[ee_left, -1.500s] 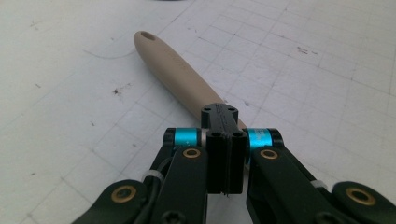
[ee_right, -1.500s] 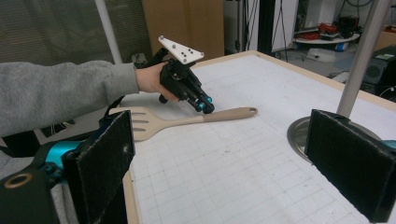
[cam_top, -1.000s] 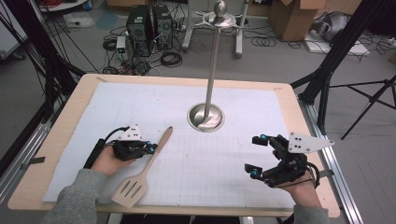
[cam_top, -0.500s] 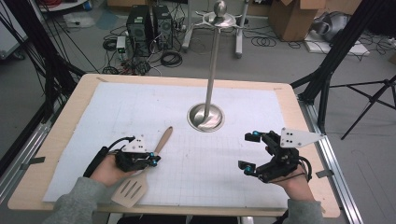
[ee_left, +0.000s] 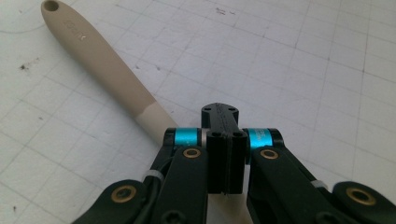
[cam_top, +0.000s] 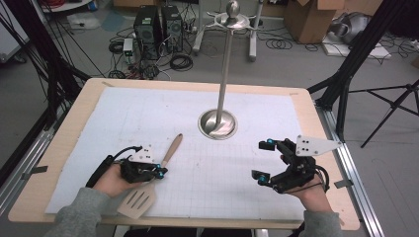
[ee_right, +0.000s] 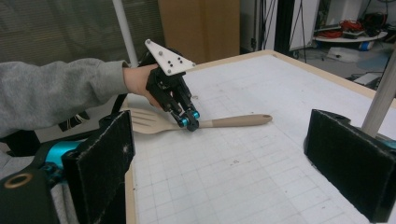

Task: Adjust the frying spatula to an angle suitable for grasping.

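Pinching the slotted spatula [cam_top: 148,185] at its thin neck, your left gripper [cam_top: 159,172] is clamped; the light, stiff tool should lift easily. Your right gripper [cam_top: 263,160] stands wide open, near right.

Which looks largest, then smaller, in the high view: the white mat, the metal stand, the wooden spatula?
1. White mat, covering most of the table.
2. Metal stand; its pole rises toward the camera, so its length is unsure.
3. Wooden spatula.

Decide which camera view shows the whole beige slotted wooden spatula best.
The high view: the beige slotted wooden spatula lies full length on the mat, the left gripper over its neck. The right gripper view shows it side-on; the left gripper view shows its handle.
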Motion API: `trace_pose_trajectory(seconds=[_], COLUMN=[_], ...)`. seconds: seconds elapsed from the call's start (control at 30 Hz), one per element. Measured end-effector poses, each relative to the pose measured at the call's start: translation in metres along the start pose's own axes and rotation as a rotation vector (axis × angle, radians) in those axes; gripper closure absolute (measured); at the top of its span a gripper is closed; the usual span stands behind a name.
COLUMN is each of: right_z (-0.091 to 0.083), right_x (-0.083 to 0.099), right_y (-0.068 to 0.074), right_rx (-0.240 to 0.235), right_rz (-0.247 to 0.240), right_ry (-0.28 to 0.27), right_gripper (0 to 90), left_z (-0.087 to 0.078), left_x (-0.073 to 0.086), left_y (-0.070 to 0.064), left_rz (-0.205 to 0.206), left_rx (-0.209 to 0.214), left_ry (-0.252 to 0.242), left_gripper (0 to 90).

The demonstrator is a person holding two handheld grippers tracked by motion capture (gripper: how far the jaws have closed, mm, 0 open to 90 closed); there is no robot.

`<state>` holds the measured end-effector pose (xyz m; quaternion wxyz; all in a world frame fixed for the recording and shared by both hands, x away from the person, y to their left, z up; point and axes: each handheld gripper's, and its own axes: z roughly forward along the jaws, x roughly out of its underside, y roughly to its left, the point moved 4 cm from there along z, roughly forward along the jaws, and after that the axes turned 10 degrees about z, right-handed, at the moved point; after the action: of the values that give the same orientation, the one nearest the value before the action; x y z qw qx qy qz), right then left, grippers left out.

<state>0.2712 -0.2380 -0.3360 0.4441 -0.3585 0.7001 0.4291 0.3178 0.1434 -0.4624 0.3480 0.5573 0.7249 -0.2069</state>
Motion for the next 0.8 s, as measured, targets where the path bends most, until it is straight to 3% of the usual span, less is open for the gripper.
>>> trace_pose_trajectory(seconds=[0.27, 0.53, 0.8], right_z=[-0.002, 0.001, 0.000], right_x=[-0.001, 0.000, -0.001], right_y=[0.001, 0.001, 0.000], right_rx=[-0.003, -0.004, -0.002], right_rz=[0.004, 0.003, -0.005], right_ry=[-0.004, 0.005, -0.002], right_gripper=[7.5, 7.5, 7.5], left_z=[-0.008, -0.011, -0.021], left_x=[0.006, 0.010, 0.021], left_y=[0.008, 0.011, 0.021], left_rz=[-0.014, 0.001, -0.023], left_rx=[0.000, -0.014, -0.038], left_ry=[-0.023, -0.022, -0.033], left_gripper=[89.7, 89.7, 89.7])
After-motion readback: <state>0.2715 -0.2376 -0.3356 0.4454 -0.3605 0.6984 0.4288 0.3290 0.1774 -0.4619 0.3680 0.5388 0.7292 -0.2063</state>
